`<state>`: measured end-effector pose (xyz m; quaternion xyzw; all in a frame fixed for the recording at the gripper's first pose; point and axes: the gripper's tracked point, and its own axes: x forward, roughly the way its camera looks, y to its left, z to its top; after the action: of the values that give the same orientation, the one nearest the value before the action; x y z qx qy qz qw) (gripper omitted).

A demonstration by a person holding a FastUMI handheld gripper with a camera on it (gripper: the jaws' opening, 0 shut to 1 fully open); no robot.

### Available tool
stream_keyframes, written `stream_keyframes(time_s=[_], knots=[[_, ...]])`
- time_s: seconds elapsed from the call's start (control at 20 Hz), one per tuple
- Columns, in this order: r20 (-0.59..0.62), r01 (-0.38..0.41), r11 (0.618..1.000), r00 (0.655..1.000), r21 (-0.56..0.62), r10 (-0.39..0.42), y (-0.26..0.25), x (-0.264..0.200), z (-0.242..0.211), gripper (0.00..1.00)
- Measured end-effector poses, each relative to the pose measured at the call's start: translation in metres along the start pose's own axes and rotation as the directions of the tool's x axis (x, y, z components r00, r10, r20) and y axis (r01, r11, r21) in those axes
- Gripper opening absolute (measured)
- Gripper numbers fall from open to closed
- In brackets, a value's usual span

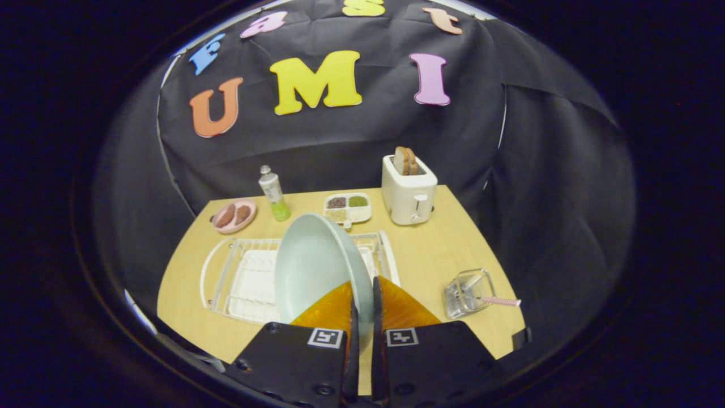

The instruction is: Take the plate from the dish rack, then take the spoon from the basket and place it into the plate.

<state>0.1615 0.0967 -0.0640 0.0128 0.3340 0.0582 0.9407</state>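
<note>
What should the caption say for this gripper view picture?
Gripper jaws shut on the plate above the dish rack.

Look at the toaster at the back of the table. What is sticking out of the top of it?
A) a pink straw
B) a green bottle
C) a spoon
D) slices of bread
D: brown slices of bread stand up out of the white toaster, while the gripper has its jaws pinched on the rim of the pale plate.
</note>
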Motion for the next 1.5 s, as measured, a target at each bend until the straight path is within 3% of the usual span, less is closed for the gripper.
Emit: stream_keyframes(time_s=[0.15, 0.3, 0.6, 0.7, 0.85, 1.1, 1.35, 1.5], knots=[[0.008, -0.143, 0.989, 0.99, 0.037, 0.143, 0.005, -0.01, -0.048, 0.14], [0.0, -0.184, 0.982, 0.983, 0.051, 0.185, 0.001, -0.006, -0.091, 0.14], [-0.077, -0.176, 0.984, 0.982, -0.012, 0.175, -0.002, 0.029, -0.175, 0.14], [-0.109, -0.141, 0.99, 0.984, 0.0, 0.14, -0.015, 0.041, -0.199, 0.14], [-0.133, -0.121, 0.992, 0.984, -0.026, 0.117, -0.027, 0.059, -0.215, 0.17], [-0.202, -0.18, 0.982, 0.961, 0.052, 0.187, -0.037, 0.074, -0.235, 0.21], [-0.221, -0.209, 0.976, 0.951, 0.056, 0.217, -0.045, 0.087, -0.244, 0.22], [-0.18, -0.118, 0.993, 0.977, -0.003, 0.116, -0.063, 0.094, -0.241, 0.25]])
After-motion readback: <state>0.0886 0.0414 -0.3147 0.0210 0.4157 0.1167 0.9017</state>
